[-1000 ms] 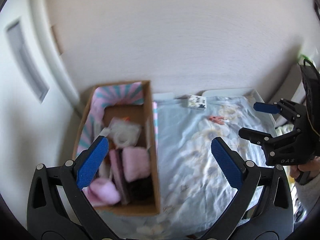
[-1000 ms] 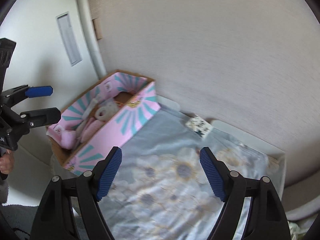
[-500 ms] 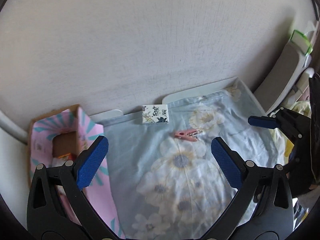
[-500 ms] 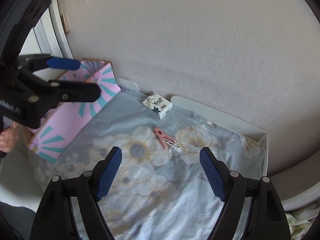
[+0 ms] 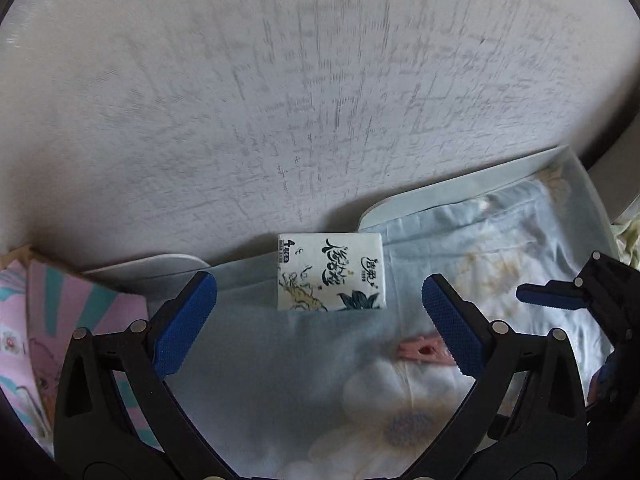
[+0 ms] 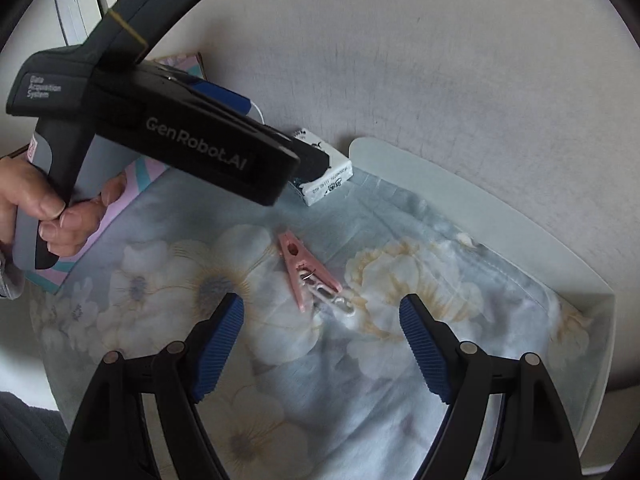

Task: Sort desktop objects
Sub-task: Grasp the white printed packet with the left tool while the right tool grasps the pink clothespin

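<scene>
We see the tissue pack [image 5: 330, 272] lying against the wall dead ahead of our left tool [image 5: 320, 320], nearer than the right tool [image 6: 320, 344], both spread apart and empty.

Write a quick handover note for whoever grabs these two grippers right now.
Left gripper: open, empty, lined up on the tissue pack by the wall.
Right gripper: open, empty, above the pink clothespin.
Both items lie loose on the floral cloth. The pink box sits at the cloth's left end.
Done: nothing gripped yet.
Left: probably grasp the pack and the clothespin, then sort them.
</scene>
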{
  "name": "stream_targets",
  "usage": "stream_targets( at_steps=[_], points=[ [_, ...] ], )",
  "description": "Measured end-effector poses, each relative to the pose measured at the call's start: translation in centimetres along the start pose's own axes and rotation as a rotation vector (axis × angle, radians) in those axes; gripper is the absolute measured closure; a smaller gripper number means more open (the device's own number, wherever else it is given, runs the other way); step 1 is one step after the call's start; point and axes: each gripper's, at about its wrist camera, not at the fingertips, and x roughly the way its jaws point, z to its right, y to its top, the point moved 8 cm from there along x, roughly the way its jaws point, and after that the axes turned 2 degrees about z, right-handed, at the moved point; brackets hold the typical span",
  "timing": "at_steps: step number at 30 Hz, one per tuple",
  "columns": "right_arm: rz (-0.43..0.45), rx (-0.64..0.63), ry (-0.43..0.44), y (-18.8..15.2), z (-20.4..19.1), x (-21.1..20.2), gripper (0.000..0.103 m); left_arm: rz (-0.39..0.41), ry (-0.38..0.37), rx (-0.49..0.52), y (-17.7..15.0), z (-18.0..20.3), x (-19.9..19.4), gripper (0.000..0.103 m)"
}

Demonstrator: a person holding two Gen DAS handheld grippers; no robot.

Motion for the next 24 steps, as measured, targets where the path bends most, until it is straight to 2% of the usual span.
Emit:
stream_targets(
  at_steps=[9, 15, 16, 20, 24],
  points=[
    [0.014, -0.043, 0.045, 0.9, 0.3, 1.9, 0.026, -0.013, -0.005, -0.010, -0.4, -0.1, 2.1, 0.001],
    [0.006, -0.088, 0.037, 1.0, -0.1, 2.8, 0.035, 0.000, -0.010, -0.029, -0.3, -0.5, 2.3, 0.003],
    [0.007, -0.092, 0.039, 1.1, -0.1, 2.8, 0.036, 0.001, -0.016, -0.034, -0.3, -0.6, 2.3, 0.008],
    [0.017, -0.110, 0.014, 1.2, 0.1, 2.7, 0.051, -0.007, -0.020, -0.047, -0.7, -0.9, 2.5, 0.032],
    [0.035, -0.110, 0.009, 1.2, 0.2, 2.4, 0.070, 0.014, -0.009, -0.051, -1.1, -1.2, 2.2, 0.042]
  ],
)
